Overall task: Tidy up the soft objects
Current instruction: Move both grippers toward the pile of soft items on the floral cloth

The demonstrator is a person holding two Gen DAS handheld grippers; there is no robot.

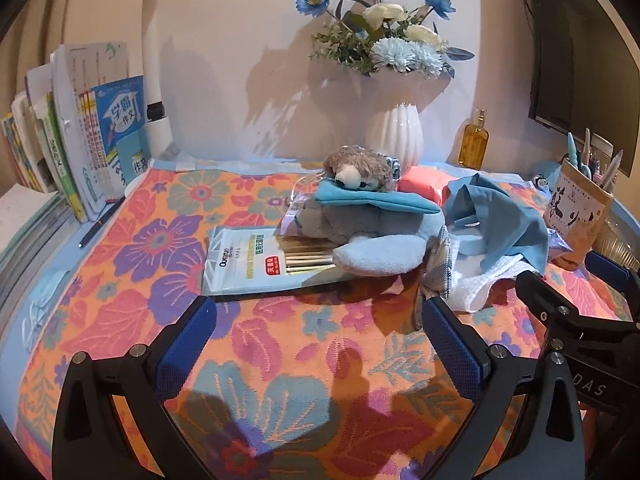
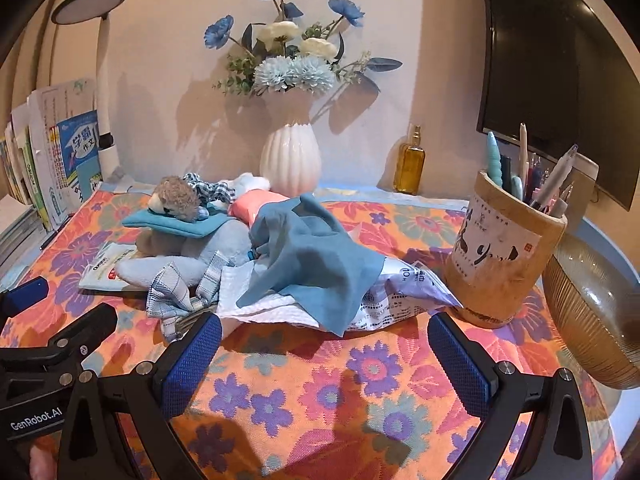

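A pile of soft things lies mid-table on the floral cloth (image 1: 160, 240). A brown plush head (image 1: 358, 168) rests on a folded teal cloth (image 1: 372, 200) over a pale blue plush (image 1: 380, 252). A crumpled blue cloth (image 1: 504, 220) (image 2: 312, 256), a checked cloth (image 2: 176, 288), a white towel (image 2: 264, 304) and a pink item (image 2: 256, 204) lie beside them. My left gripper (image 1: 316, 320) is open and empty in front of the pile. My right gripper (image 2: 324, 340) is open and empty just short of the blue cloth.
A packet of cotton swabs (image 1: 256, 260) lies under the plush. A white vase of flowers (image 2: 290, 160), an amber bottle (image 2: 410, 164), a pen holder (image 2: 504, 256), a glass bowl (image 2: 596, 320), books (image 1: 80, 140), a lamp and a monitor (image 2: 560, 60) ring the table.
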